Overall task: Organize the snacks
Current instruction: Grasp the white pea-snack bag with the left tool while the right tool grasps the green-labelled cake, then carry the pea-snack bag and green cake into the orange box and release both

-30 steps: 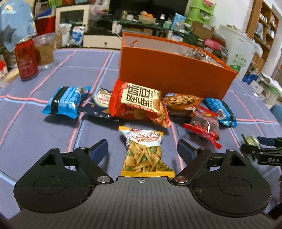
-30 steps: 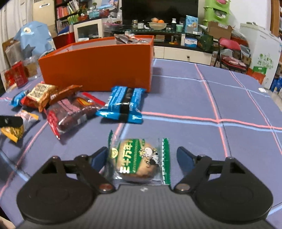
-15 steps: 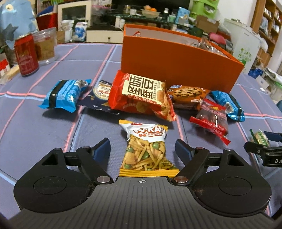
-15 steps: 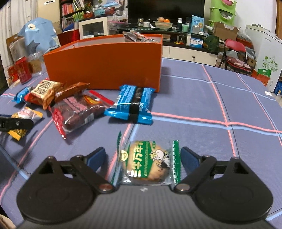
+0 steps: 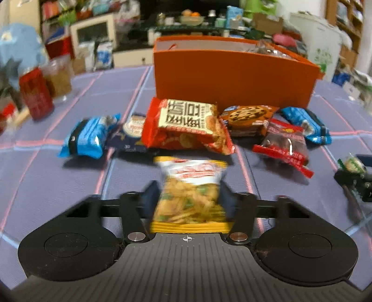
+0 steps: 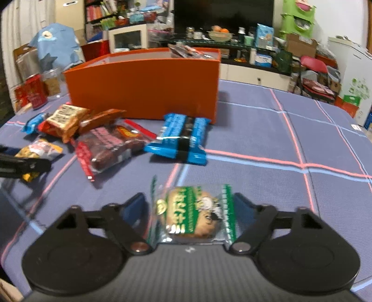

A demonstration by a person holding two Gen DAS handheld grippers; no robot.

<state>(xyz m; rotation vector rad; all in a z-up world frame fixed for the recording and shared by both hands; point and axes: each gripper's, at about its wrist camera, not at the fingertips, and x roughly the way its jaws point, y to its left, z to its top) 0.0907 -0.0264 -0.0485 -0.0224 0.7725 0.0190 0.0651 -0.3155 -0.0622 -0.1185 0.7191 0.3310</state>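
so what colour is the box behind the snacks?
Orange box, clearest in the right wrist view.

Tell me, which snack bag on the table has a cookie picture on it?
The orange-brown packet lying in front of the orange box, right of the big red bag. It alone shows a chocolate-chip cookie.

Cluttered living room. A desk under a blue cloth (image 6: 267,130) with pink grid lines; beyond its far edge, a dark television (image 6: 223,16), white low cabinet (image 6: 253,75), bookshelf (image 6: 100,11), red folding chair (image 6: 312,66), white walls.
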